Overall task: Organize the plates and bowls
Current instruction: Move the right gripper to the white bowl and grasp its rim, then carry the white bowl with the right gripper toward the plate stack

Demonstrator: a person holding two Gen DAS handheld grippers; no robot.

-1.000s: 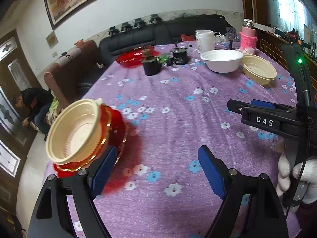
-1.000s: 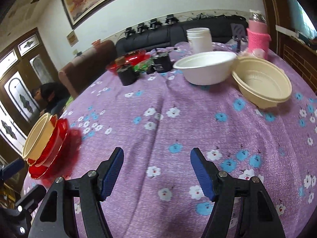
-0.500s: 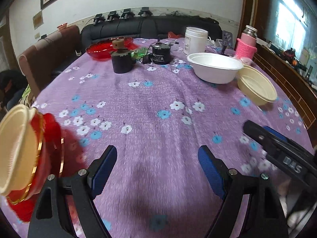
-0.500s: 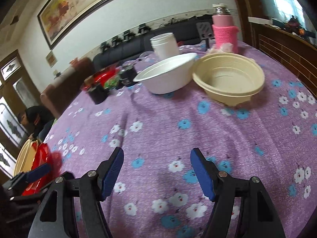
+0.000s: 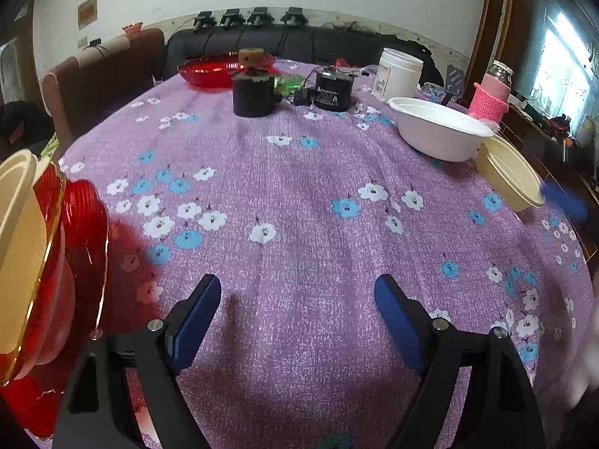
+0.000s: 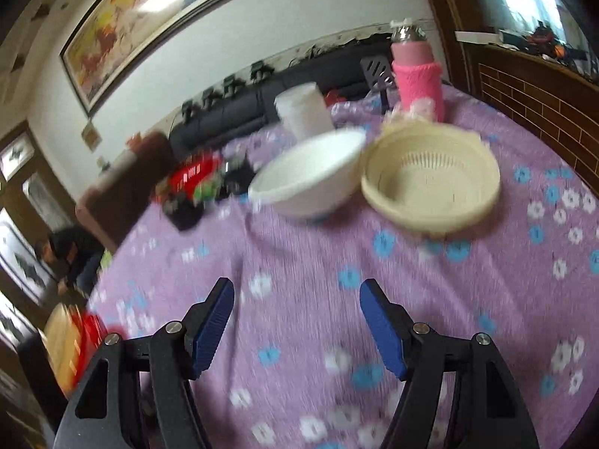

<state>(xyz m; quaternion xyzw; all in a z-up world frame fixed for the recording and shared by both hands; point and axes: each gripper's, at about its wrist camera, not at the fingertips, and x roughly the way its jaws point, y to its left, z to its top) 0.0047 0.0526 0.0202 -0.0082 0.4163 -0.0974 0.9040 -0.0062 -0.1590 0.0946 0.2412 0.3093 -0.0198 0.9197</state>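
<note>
Where it sits beside the white bowl (image 6: 310, 177), the cream bowl (image 6: 430, 183) shows slotted ribs.

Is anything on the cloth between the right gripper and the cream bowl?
Nothing visible: only bare tablecloth lies between the open right gripper and the cream bowl. The white bowl sits beside it, left.

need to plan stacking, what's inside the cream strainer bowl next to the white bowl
Nothing: the cream strainer bowl shows only its slotted bottom. What lies under it on the tablecloth is covered.
</note>
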